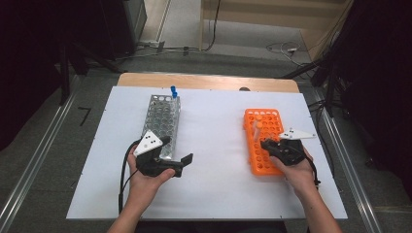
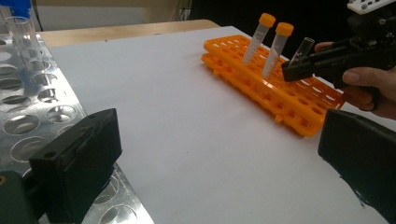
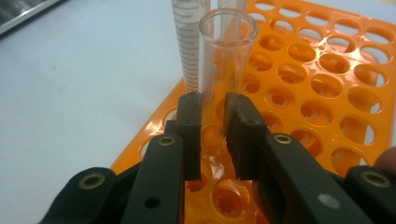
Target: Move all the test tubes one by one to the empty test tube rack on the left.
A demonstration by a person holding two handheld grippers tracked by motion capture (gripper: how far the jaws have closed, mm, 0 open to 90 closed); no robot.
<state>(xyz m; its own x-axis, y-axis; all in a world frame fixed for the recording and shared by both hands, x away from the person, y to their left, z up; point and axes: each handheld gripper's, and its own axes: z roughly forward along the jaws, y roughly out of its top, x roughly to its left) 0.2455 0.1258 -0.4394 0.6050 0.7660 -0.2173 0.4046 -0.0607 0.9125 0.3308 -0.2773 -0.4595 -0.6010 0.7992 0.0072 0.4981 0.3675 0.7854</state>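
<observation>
An orange tube rack (image 1: 260, 162) lies on the right of the white table top. My right gripper (image 3: 213, 130) is shut on a clear glass test tube (image 3: 226, 56) that stands slightly tilted in a hole near the rack's near corner (image 3: 327, 88); its pads press both sides of the tube. The left gripper view has the same tube (image 2: 302, 49) in the right gripper (image 2: 296, 70). Two orange-capped tubes (image 2: 259, 37) stand in the rack just behind it. My left gripper (image 2: 215, 163) is open and holds nothing, beside the near end of a metal rack (image 1: 163, 116).
A blue-capped clear tube (image 2: 21, 28) stands at the far end of the metal rack (image 2: 28, 102). The white sheet (image 1: 214, 145) between the two racks is bare. Cables lie on the floor beyond the table's far wooden edge (image 1: 204, 80).
</observation>
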